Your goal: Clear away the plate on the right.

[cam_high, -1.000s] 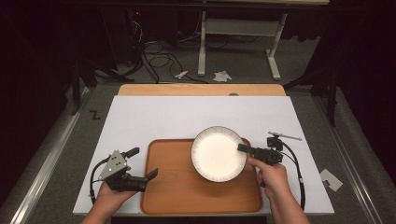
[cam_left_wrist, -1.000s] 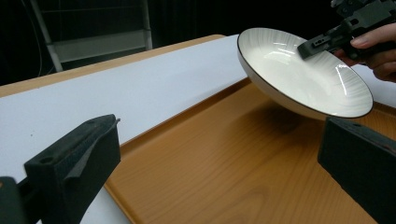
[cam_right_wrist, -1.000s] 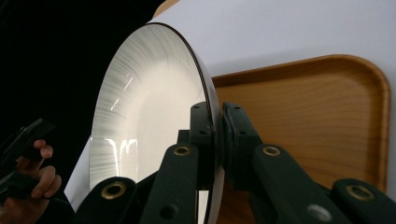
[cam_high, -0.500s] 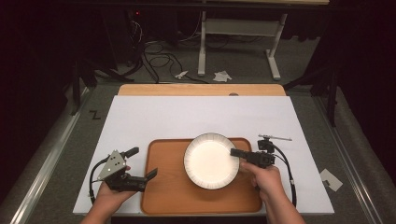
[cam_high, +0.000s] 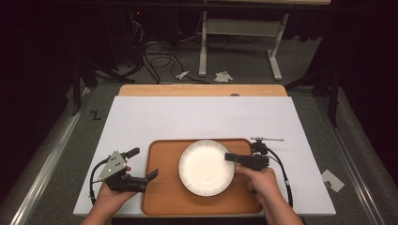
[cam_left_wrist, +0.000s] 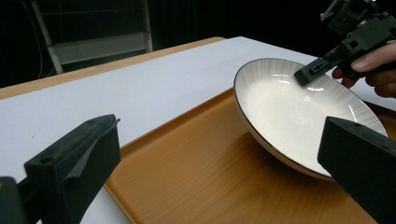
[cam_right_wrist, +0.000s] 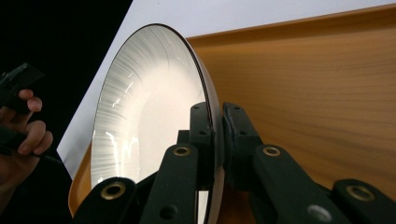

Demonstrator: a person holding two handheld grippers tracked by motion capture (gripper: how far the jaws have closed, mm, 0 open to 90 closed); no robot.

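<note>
A white plate [cam_high: 206,167] with a dark, finely striped rim sits over a wooden tray [cam_high: 162,199] near the front edge of a white-covered bench [cam_high: 202,117]. The right gripper [cam_high: 231,157] has its jaws clamped on the plate's right rim, one pad inside the bowl and one beneath, seen close up in the right gripper view [cam_right_wrist: 215,135]. In the left gripper view the plate [cam_left_wrist: 289,109] tilts, its far side lifted off the tray [cam_left_wrist: 210,177]. The left gripper [cam_high: 145,164] rests in the person's left hand [cam_high: 110,197] at the tray's left edge, jaws wide apart and empty.
</note>
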